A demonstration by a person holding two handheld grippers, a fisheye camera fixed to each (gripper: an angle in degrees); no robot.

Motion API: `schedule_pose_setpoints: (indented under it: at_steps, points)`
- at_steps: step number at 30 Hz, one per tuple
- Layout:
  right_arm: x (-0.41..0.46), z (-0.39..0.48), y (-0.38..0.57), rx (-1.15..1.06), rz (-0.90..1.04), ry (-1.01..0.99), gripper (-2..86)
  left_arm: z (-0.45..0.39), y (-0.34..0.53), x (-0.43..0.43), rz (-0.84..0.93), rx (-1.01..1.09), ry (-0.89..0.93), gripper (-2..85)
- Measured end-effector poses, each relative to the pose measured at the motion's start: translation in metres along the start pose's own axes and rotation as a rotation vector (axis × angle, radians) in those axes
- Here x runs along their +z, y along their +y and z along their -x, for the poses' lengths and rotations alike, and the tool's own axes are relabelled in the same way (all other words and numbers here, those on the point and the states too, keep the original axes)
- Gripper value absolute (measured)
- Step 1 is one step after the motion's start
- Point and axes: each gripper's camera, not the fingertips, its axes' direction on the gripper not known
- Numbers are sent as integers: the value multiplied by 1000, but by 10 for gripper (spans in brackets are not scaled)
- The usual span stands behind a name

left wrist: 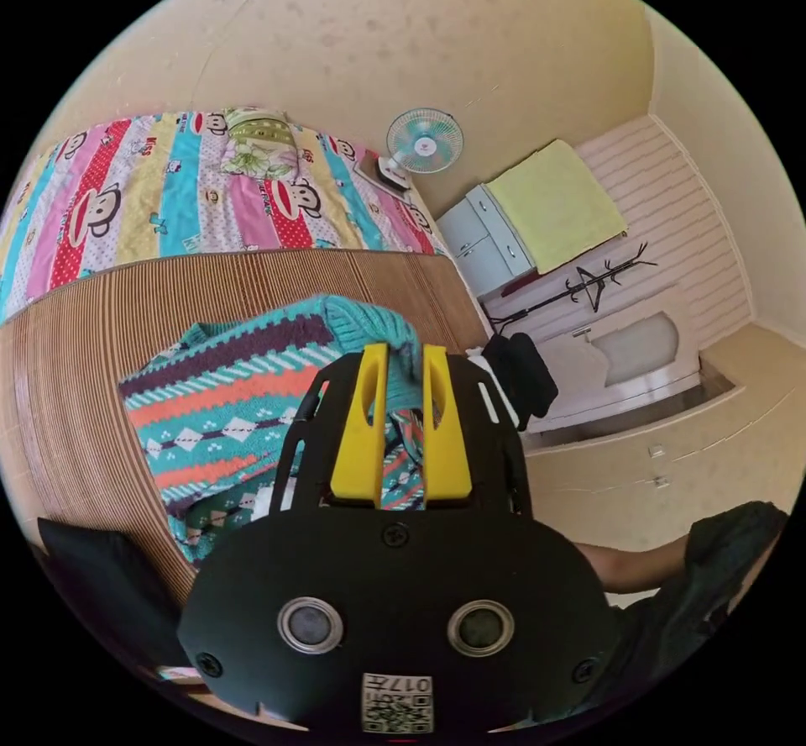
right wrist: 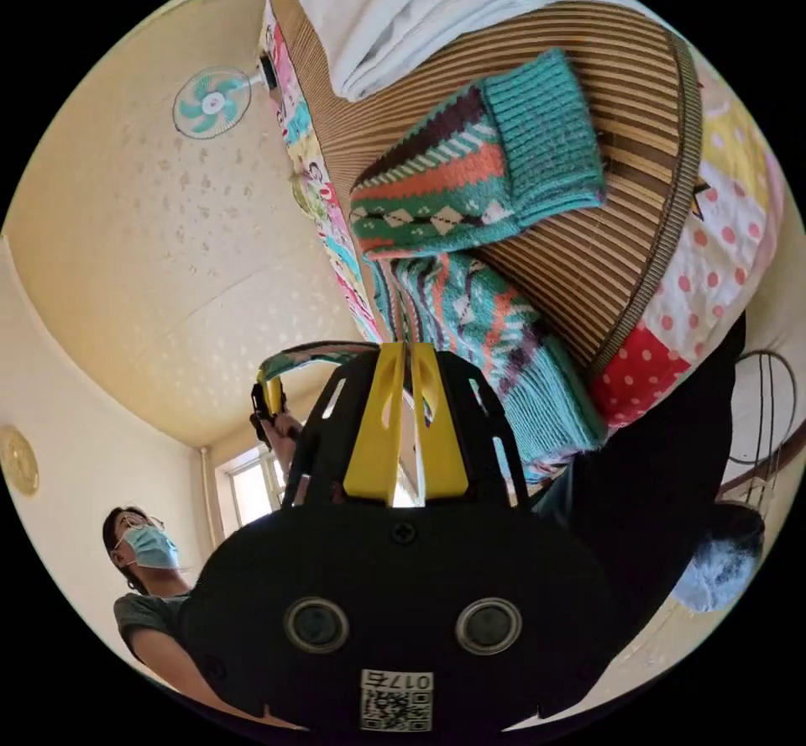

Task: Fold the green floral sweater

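Both tongs (left wrist: 401, 359) (right wrist: 407, 357) apparently grip the sweater (left wrist: 227, 410) over the mat (left wrist: 75, 359).

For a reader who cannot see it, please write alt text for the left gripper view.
The left gripper, with yellow jaws, is closed on a fold of the sweater, which lies on a brown ribbed mat on a bed. Behind the mat is a striped cartoon bedsheet, and a fan is fixed to the wall.

Home bedroom, bed (left wrist: 168, 191), wall fan (left wrist: 424, 141), coat stand (left wrist: 579, 288)
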Motion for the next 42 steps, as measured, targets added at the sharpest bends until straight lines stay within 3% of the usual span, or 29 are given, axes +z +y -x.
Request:
schedule_pose_setpoints:
  at_steps: [4, 11, 17, 21, 26, 29, 31, 33, 38, 40, 42]
  points:
    - [-22, -48, 0, 179, -186, -197, 103, -14, 50, 31, -60, 15, 142, 64]
    - [-9, -89, -14, 297, -273, -216, 127, 36, 151, 63, 151, -239, 123, 64]
    - [5, -105, -14, 367, -495, -340, 75, 37, 199, 55, 222, -358, 88, 62]
    - [16, -45, -8, 246, -545, -471, 38, 30, 203, 42, 208, -353, 62, 57]
    - [19, 102, -4, -225, -403, -292, 28, 39, 220, 30, 168, -410, 70, 56]
    - [44, 195, 19, -631, -310, -109, 26, 41, 235, 25, 150, -434, 77, 54]
    - [99, 243, 46, -937, -118, -39, 24, 42, 245, 24, 157, -449, 63, 53]
    - [159, 258, 68, -1073, 60, 12, 23, 42, 255, 21, 159, -464, 58, 52]
    - [342, 211, 126, -1101, 427, 190, 16, 49, 284, 17, 179, -503, 38, 52]
    - [423, 151, 142, -1004, 691, 268, 12, 55, 291, 17, 197, -513, 7, 52]
    - [456, 103, 146, -864, 832, 329, 10, 65, 298, 13, 207, -533, -10, 52]
